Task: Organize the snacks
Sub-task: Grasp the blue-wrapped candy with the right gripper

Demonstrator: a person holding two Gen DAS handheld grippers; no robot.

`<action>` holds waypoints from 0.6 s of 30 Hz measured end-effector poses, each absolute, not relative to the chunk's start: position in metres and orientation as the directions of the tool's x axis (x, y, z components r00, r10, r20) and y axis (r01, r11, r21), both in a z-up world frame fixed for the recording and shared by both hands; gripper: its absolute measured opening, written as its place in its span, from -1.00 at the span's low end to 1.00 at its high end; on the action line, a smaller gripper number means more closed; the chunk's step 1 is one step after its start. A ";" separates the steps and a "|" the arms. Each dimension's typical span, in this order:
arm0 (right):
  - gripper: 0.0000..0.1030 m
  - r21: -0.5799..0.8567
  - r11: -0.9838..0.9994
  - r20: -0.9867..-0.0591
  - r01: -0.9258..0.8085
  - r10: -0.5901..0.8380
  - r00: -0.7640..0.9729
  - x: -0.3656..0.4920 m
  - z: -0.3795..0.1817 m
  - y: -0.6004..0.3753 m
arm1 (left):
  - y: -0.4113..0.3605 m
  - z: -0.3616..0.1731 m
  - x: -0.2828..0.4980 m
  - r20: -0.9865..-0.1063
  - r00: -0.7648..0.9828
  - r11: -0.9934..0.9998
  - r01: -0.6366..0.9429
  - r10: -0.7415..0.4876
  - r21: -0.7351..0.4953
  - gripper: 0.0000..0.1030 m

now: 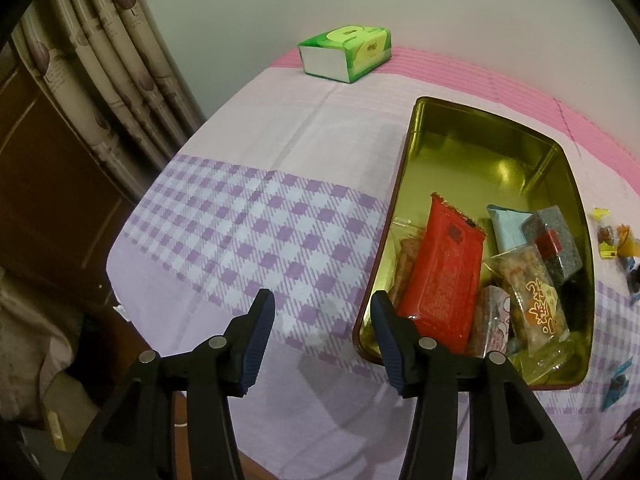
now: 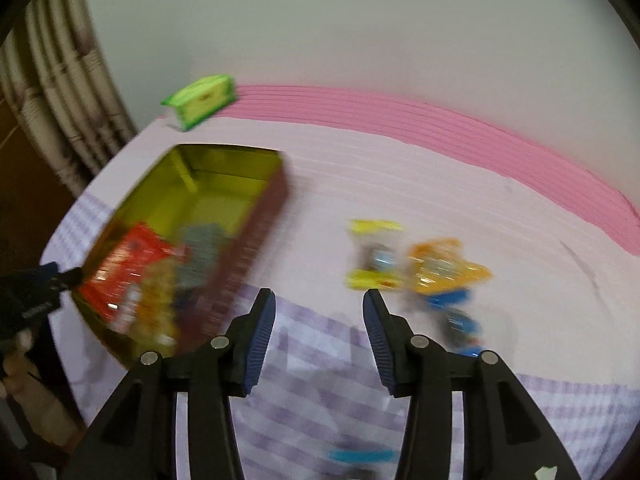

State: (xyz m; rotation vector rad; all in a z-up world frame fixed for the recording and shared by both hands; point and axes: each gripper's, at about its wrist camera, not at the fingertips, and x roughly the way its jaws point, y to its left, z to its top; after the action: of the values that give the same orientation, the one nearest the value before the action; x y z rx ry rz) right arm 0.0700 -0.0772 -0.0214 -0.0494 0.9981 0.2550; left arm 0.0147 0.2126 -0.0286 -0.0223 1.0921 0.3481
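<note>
A gold-lined tin (image 1: 472, 148) with dark red outer walls sits on the cloth-covered table and holds several snacks, among them a red packet (image 1: 440, 276), a clear packet of orange-brown snacks (image 1: 532, 292) and a grey box (image 1: 556, 240). My left gripper (image 1: 322, 304) is open and empty, just left of the tin's near corner. In the blurred right wrist view the tin (image 2: 248, 240) lies at left. Loose snacks lie right of it: a yellow packet (image 2: 372, 256), an orange packet (image 2: 444, 268) and blue ones (image 2: 460, 316). My right gripper (image 2: 318, 304) is open and empty above the cloth.
A green tissue pack (image 1: 346, 54) lies at the table's far edge by the wall. Curtains (image 1: 92, 72) and dark wood furniture stand to the left. A few small wrapped snacks (image 1: 616, 240) lie on the cloth right of the tin.
</note>
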 end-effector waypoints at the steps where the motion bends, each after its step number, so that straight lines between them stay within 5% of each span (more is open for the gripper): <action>1: -0.15 0.073 0.974 -0.840 -0.216 0.176 0.513 0.071 -0.023 -0.089 | 0.213 -0.029 0.015 -0.871 0.412 0.945 -0.288 0.267 0.154 -0.01; 18: -0.11 0.068 0.980 -0.856 -0.186 0.153 0.494 0.086 -0.066 -0.165 | 0.185 -0.013 0.008 -0.846 0.469 0.960 -0.231 0.253 0.159 0.00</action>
State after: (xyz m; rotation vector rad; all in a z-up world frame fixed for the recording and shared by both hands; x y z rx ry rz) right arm 0.0865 -0.1650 -0.0660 -0.0346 1.0337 0.2057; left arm 0.0081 0.1846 -0.0130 0.0235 1.0412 0.2969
